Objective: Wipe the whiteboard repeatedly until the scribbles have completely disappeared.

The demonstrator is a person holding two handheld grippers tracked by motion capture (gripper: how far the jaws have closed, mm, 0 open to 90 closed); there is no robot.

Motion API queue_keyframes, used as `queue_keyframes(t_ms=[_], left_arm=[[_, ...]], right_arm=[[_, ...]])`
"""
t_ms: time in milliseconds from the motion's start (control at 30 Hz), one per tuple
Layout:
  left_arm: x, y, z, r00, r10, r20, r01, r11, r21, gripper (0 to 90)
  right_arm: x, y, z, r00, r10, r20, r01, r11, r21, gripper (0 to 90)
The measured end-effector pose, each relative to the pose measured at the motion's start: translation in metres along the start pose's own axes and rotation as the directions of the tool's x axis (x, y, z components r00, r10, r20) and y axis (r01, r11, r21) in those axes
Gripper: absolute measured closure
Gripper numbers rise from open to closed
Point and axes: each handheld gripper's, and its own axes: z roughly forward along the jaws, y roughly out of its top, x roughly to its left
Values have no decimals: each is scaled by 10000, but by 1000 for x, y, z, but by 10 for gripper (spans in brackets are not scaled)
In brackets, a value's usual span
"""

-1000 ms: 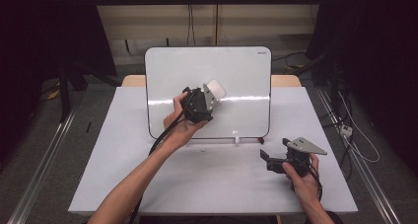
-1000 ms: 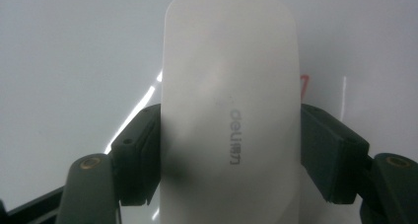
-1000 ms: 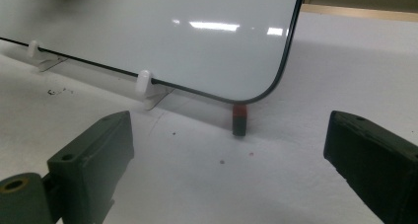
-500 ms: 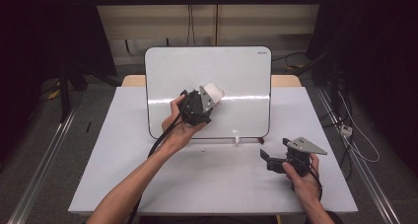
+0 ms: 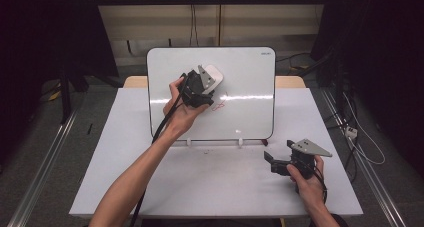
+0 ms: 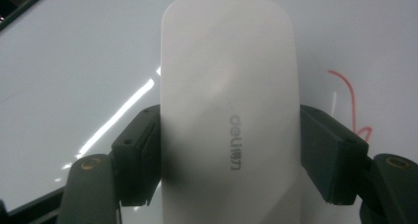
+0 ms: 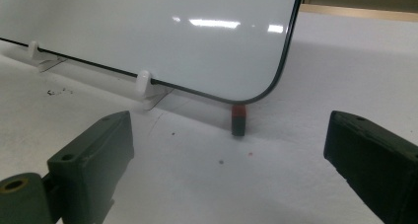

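A white eraser (image 5: 214,76) with grey lettering (image 6: 229,125) lies flat against the upright whiteboard (image 5: 250,87). My left gripper (image 5: 207,83) is shut on it, one pad on each long side. A red scribble (image 5: 219,105) sits on the board just below and to the right of the eraser (image 6: 350,100). At the front right of the white table (image 5: 220,187), my right gripper (image 5: 270,161) rests low in the person's hand. Its jaws stand wide open with nothing between them (image 7: 226,155), facing the board's lower corner (image 7: 266,93).
The whiteboard (image 7: 148,31) stands on small white clip feet (image 7: 143,83). A small red and black piece (image 7: 238,118) lies on the table under the board's corner. A black cable (image 5: 165,122) trails from the left gripper along the forearm.
The left gripper has carried the eraser up the board, and the red scribble now shows below it. The right gripper has stayed where it was.
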Motion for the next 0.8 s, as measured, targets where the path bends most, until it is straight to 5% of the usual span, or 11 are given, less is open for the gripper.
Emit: queue_keyframes(t_ms=[400,800], left_arm=[[-7,2,2,9995,79,-320,-80,10000,-22,308],[-35,-1,8,9979,641,-57,-641,9979,-112,307]], right_arm=[[0,0,1,10000,-13,30,13,10000,-17,48],[0,0,1,10000,-25,5,25,10000,-28,49]])
